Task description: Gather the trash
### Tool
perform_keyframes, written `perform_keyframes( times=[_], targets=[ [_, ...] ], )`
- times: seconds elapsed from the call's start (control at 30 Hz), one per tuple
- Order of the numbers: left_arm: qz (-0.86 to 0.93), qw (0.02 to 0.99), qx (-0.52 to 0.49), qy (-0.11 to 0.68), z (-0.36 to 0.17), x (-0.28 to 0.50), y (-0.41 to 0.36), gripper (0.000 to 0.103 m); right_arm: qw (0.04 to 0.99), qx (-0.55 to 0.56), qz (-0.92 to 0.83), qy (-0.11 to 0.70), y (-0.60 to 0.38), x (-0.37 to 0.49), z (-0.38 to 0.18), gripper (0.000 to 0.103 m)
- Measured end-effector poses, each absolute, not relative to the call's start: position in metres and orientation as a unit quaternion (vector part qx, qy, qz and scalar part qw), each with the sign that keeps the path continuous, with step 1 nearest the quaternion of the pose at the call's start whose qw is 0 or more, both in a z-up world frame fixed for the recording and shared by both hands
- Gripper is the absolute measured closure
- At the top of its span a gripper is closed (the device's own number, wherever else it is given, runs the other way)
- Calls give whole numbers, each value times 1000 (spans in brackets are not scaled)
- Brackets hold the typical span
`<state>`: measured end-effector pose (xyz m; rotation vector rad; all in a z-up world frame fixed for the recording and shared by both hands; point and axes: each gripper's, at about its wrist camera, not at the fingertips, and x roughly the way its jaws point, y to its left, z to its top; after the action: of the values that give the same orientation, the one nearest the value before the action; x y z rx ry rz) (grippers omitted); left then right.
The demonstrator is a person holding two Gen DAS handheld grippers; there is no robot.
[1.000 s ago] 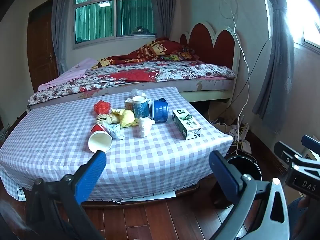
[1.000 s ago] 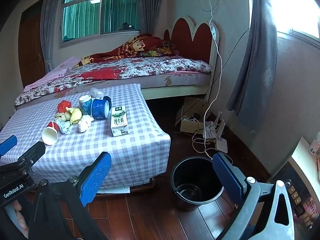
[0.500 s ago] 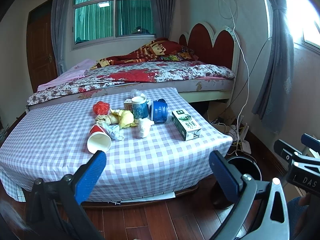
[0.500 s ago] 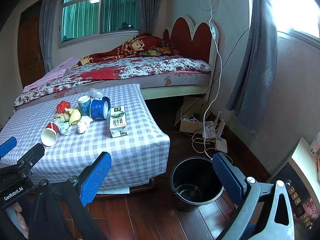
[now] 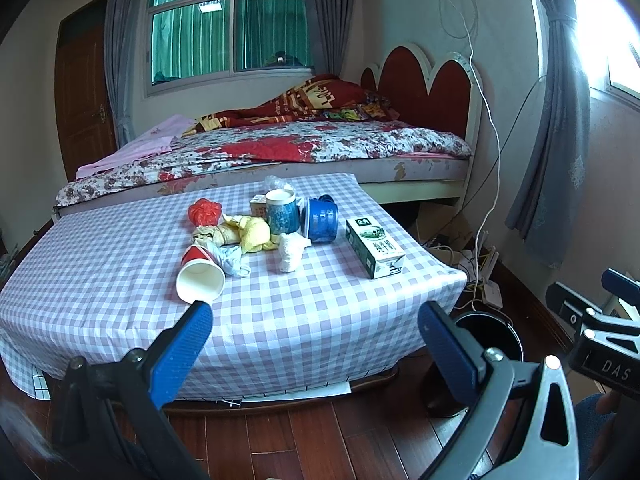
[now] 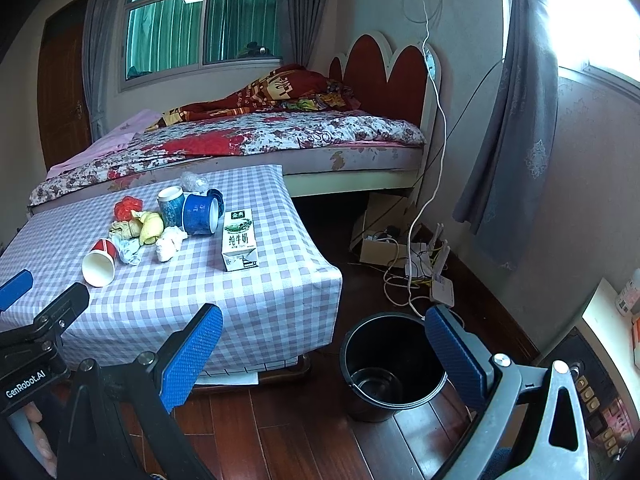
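On the table [image 5: 120, 280], the litter clusters near the centre: a tipped paper cup [image 5: 200, 280] lies at seven o'clock of the pile, a milk carton [image 5: 374, 252] at three o'clock, and two mugs [image 5: 302, 216] at twelve. Behind the table stands the bed [image 5: 280, 152]. The bucket [image 6: 394, 364] sits on the floor [image 6: 304, 440] at four o'clock of the table, just beside its corner.
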<state>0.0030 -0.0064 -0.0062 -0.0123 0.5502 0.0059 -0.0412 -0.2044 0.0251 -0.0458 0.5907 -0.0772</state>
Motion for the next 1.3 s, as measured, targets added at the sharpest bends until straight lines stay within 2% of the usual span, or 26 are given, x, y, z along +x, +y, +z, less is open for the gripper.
perform_keyframes(
  times=[1.3],
  targets=[
    [5,963,-4,271,-12,-3,-2,0,955,-20,-35,293,-204,-45,22,1]
  ],
)
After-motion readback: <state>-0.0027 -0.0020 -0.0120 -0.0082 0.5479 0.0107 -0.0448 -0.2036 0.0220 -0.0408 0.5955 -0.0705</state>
